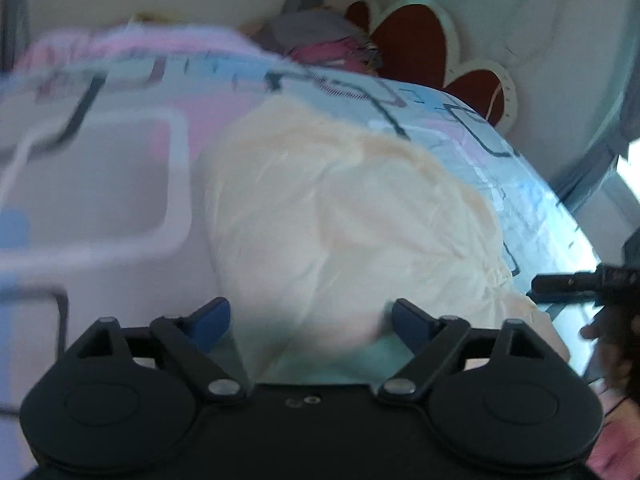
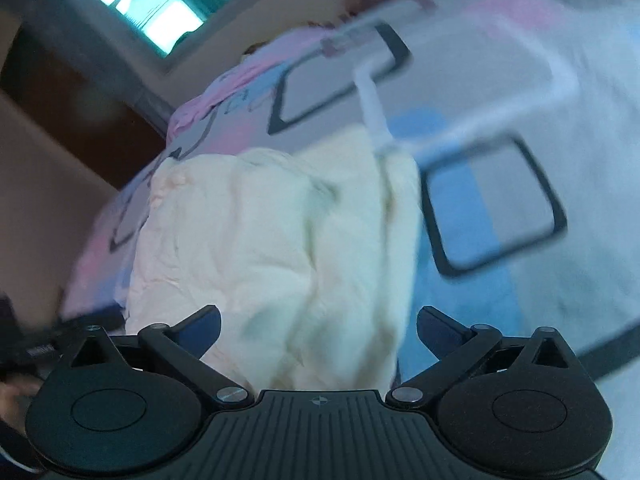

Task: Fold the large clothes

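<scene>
A large cream garment [image 1: 340, 216] lies crumpled on a bed with a pastel patterned sheet [image 1: 100, 168]. My left gripper [image 1: 310, 320] is open, its blue-padded fingers spread above the garment's near part, holding nothing. In the right wrist view the same cream garment [image 2: 272, 248] lies ahead on the sheet [image 2: 560, 160]. My right gripper [image 2: 318, 328] is open and empty just above the garment's near edge. The right gripper also shows at the right edge of the left wrist view [image 1: 576, 284]. Both views are blurred.
A red and cream headboard [image 1: 416, 48] and a pink pillow [image 1: 340, 52] lie at the bed's far end. A window [image 2: 140, 4] with green curtains is behind. The bed's edge drops off on the left of the right wrist view [image 2: 92, 240].
</scene>
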